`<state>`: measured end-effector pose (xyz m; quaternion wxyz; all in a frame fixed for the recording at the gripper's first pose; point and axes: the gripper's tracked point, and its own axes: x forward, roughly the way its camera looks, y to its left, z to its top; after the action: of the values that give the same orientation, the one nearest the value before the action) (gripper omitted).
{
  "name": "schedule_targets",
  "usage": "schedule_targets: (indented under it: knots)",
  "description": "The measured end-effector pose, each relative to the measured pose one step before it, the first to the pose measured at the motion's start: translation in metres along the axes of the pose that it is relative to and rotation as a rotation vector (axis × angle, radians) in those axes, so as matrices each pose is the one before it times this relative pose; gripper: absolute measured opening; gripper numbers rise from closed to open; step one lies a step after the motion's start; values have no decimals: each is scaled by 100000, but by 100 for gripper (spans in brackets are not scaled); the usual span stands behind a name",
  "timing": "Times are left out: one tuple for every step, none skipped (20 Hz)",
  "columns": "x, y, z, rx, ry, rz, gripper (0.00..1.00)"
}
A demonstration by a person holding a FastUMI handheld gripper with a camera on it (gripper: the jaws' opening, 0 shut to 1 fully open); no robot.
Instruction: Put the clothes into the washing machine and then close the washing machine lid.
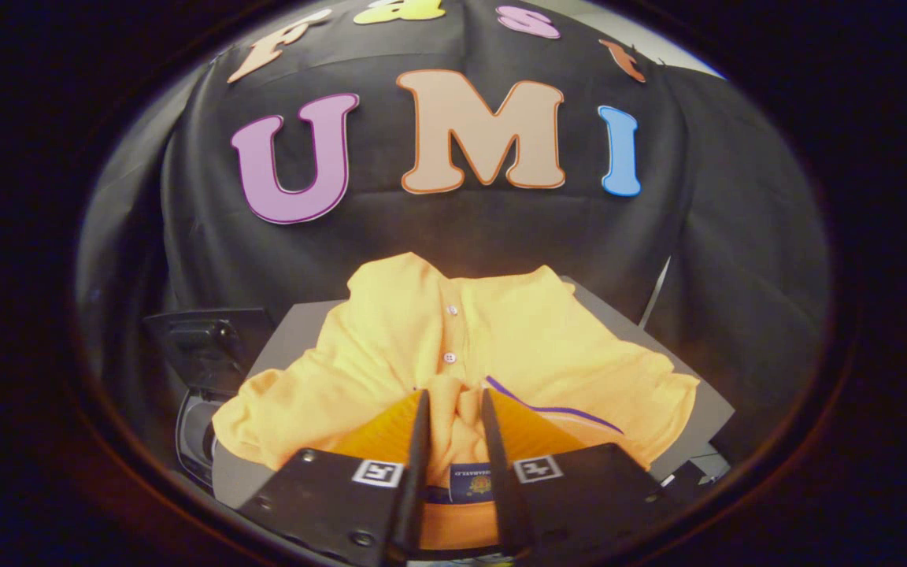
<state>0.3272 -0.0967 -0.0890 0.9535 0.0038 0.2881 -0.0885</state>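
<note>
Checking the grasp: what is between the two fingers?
A bunched fold of the yellow shirt, pinched by the fingers of the gripper, in the gripper view.

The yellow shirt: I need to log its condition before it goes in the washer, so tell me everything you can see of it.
The shirt is a soft yellow knit polo with a buttoned placket showing two white buttons, a thin purple line along one edge and a dark neck label near the fingers. It lies crumpled and spread over a grey surface, sleeves splayed to both sides. The gripper has its fingers closed on a bunched fold of the collar area, cloth pinched between them. A dark machine sits beside it.
</note>
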Motion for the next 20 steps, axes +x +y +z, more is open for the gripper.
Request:
schedule_targets:
  knots:
    - [-32, 6, 240, 1947, -1982, -651, 17]
    - [-343, 140, -81, -277, -852, -245, 15]
    - [-447, 17, 40, -2211, -2515, 100, 11]
    - [-175, 108, 31, -2052, -1325, -698, 11]
    - [-474, 209, -122, -1286, -371, -446, 6]
    - [-384, 33, 23, 359, -73, -845, 4]
    - [-598, 373, -66, 1443, 358, 1071, 2]
    - [-789, 574, 60, 1401, -403, 2013, 2]
    - [-878, 484, 326, 690, -1841, 1755, 2]
    - [-715, 499, 638, 369, -1850, 1690, 2]
    - [-609, 640, 609, 512, -1068, 1919, 2]
    - [-661, 829, 802, 850, -1406, 2760, 2]
    - [-571, 845, 653, 1020, -763, 2653, 2]
    - [-647, 832, 761, 1146, -1181, 2251, 2]
    - [-560, 804, 758, 1164, -970, 1737, 2]
    - [-446, 805, 893, 820, -1987, 1091, 2]
    - [-227, 941, 711, 228, -1433, 1269, 2]
    - [-126, 1016, 432, -785, -770, 1096, 2]
    - [-149, 1145, 444, -1198, -1108, 1493, 2]
    - [-37, 1317, 322, -1166, -484, 1827, 2]
